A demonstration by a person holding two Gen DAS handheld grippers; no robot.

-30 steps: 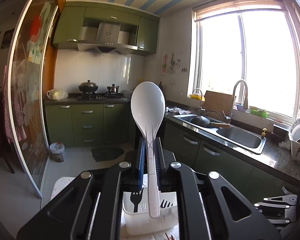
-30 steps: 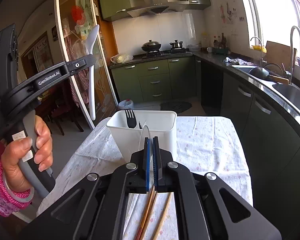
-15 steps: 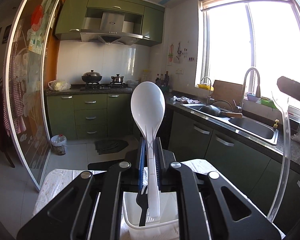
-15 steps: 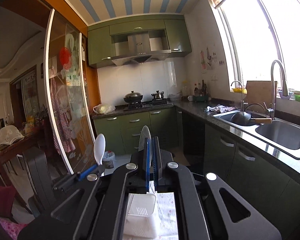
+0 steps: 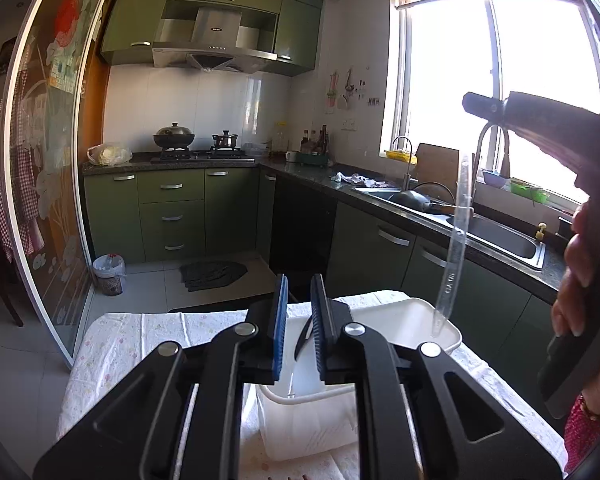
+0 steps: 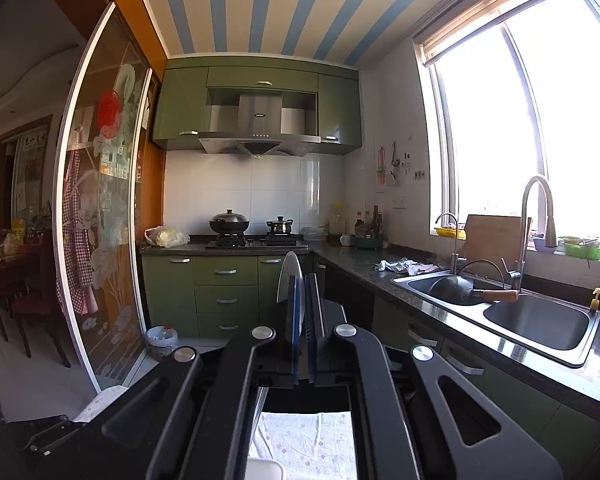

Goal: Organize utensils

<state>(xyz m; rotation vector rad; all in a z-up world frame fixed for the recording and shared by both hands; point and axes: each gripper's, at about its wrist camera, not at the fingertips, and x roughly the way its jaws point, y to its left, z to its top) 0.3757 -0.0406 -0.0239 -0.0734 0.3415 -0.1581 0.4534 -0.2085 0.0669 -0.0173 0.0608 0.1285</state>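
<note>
My left gripper (image 5: 299,322) is open and empty, just above the white plastic bin (image 5: 404,320) on the table. A black fork (image 5: 302,340) stands in the bin between my fingers; the white spoon is hidden from view. My right gripper (image 6: 304,300) is shut on a clear plastic spoon (image 6: 290,280), bowl up. In the left wrist view the right gripper's black body (image 5: 540,120) is at the right, with the clear spoon (image 5: 454,240) hanging handle down, its tip just over the bin's right rim.
The table carries a white flowered cloth (image 5: 140,340). Green cabinets, a stove (image 5: 196,152) and a steel sink (image 5: 500,232) line the far and right walls. A glass sliding door (image 5: 44,200) stands at the left. A small bin (image 5: 108,274) sits on the floor.
My left gripper has opened and let go of the white spoon, which has dropped out of sight. My right gripper has tilted up and brought the clear spoon lower over the bin.
</note>
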